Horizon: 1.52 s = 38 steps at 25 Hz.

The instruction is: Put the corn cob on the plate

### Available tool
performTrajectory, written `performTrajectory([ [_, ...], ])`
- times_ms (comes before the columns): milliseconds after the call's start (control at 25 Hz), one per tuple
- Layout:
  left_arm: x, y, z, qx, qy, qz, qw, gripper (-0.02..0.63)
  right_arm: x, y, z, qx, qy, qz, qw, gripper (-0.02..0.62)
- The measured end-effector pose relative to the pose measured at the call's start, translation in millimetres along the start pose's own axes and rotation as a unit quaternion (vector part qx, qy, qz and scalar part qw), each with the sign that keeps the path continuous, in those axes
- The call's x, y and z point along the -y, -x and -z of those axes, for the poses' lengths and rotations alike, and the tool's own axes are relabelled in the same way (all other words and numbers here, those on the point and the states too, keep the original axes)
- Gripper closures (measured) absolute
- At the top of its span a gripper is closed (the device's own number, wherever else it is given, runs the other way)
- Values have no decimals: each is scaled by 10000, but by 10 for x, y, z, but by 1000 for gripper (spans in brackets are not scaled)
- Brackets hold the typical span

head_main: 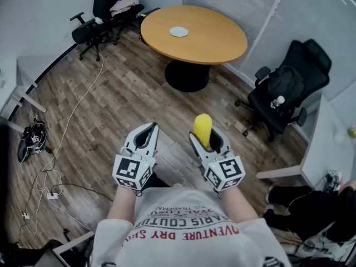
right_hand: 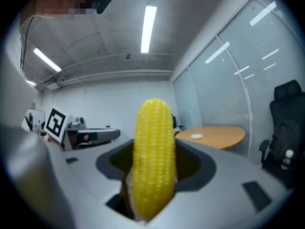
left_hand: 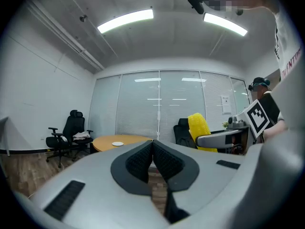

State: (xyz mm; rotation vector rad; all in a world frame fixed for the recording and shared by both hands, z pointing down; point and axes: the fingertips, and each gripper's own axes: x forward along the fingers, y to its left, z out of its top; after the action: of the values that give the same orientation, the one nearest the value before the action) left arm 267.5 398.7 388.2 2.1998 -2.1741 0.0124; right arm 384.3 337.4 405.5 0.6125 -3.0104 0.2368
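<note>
A yellow corn cob (right_hand: 152, 156) stands upright between the jaws of my right gripper (head_main: 207, 143), which is shut on it; in the head view the corn cob (head_main: 202, 129) sticks up past the jaw tips. My left gripper (head_main: 146, 137) is held beside it at the same height, its dark pads (left_hand: 162, 159) pressed together with nothing between them. The corn cob (left_hand: 198, 130) also shows at the right of the left gripper view. A small white plate (head_main: 178, 31) lies on the round wooden table (head_main: 211, 43) far ahead, also seen as the plate (right_hand: 196, 136) in the right gripper view.
Black office chairs stand at the back left (head_main: 92, 29) and at the right (head_main: 289, 88). A white desk (head_main: 328, 149) fills the right edge. Cables (head_main: 55, 166) and a black headset (head_main: 30, 141) lie on the wooden floor at left. Glass walls lie behind the table.
</note>
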Motion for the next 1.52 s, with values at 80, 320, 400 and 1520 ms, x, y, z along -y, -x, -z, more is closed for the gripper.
performTrajectory([
  [80, -42, -1, 22, -31, 22, -16, 10000, 571, 0, -32, 2, -6, -93, -6, 10000, 328],
  [320, -303, -84, 87, -169, 77, -1, 9998, 571, 9, -321, -13, -31, -214, 11, 9998, 328],
  [400, -445, -142, 78, -181, 96, 2, 9998, 571, 8, -466, -5, -74, -192, 25, 9998, 328],
  [1520, -3377, -1276, -66, -482, 203, 290, 9982, 571, 31, -3510, -370, -177, -329, 519, 9980, 328],
])
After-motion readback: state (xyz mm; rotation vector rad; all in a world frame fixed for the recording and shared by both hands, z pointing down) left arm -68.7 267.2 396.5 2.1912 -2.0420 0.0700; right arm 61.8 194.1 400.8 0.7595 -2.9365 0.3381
